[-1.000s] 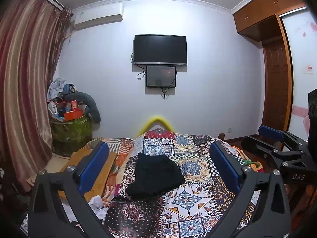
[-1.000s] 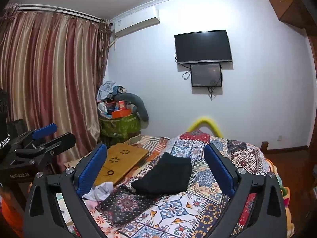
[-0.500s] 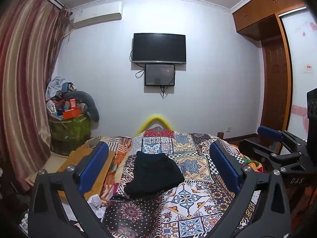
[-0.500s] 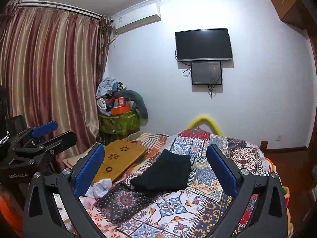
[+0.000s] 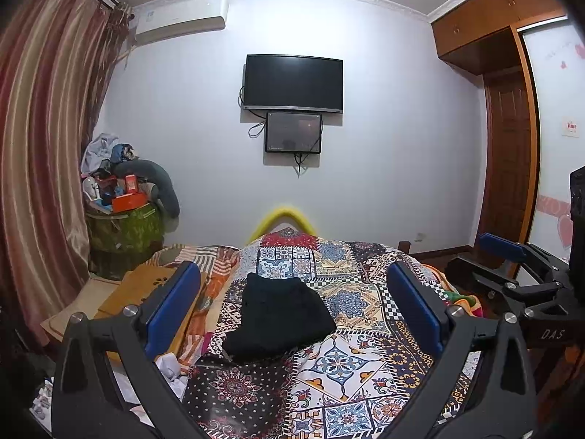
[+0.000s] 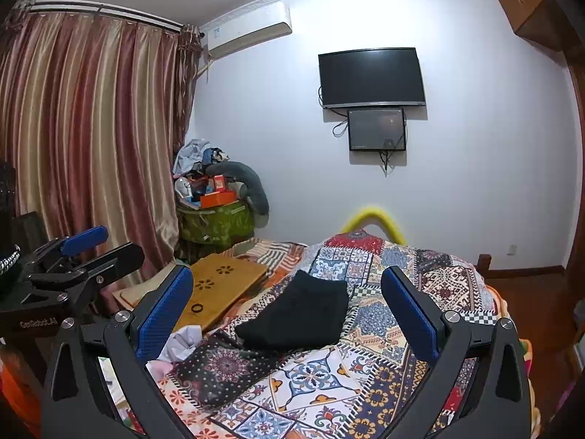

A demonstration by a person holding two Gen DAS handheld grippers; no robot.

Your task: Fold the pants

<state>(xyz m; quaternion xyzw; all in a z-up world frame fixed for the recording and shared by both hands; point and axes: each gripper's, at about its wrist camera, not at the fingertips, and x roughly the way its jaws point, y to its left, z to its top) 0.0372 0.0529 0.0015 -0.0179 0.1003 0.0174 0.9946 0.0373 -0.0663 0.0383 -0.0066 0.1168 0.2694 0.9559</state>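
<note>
Left wrist view
Your left gripper (image 5: pixel 292 307): spread wide, blue pads well apart, grasping nothing; it hangs above the near end of the bed.
Pants (image 5: pixel 278 316): black, folded into a compact bundle, lying on the quilt (image 5: pixel 351 362) near the middle of the bed, toward its left edge; seen between your two fingers but not touching them.
Your right gripper (image 5: pixel 512 267): visible at the right edge, beyond the bed's right edge; from here you cannot tell how far its fingers are parted.
Board (image 5: pixel 146 292): wooden, lying along the bed's left edge.
TV (image 5: pixel 293 83): on the far wall, a smaller screen (image 5: pixel 293 132) just below it.

Right wrist view
Your right gripper (image 6: pixel 287 311): spread wide, grasping nothing, above the bed's near end.
Pants (image 6: pixel 298 316): same folded bundle, flat on the quilt (image 6: pixel 329 369), well apart from both pads.
Your left gripper (image 6: pixel 87 252): at the left edge, off the bed's left edge, holding nothing.
Board (image 6: pixel 215 289): on the bed's left edge, just beside the pants; a small dark ring (image 6: pixel 197 307) rests on it.
Curtain (image 6: pixel 87 128): striped, filling the left wall.
Crumpled cloth (image 6: pixel 181 342): pale, at the bed's near-left corner.
</note>
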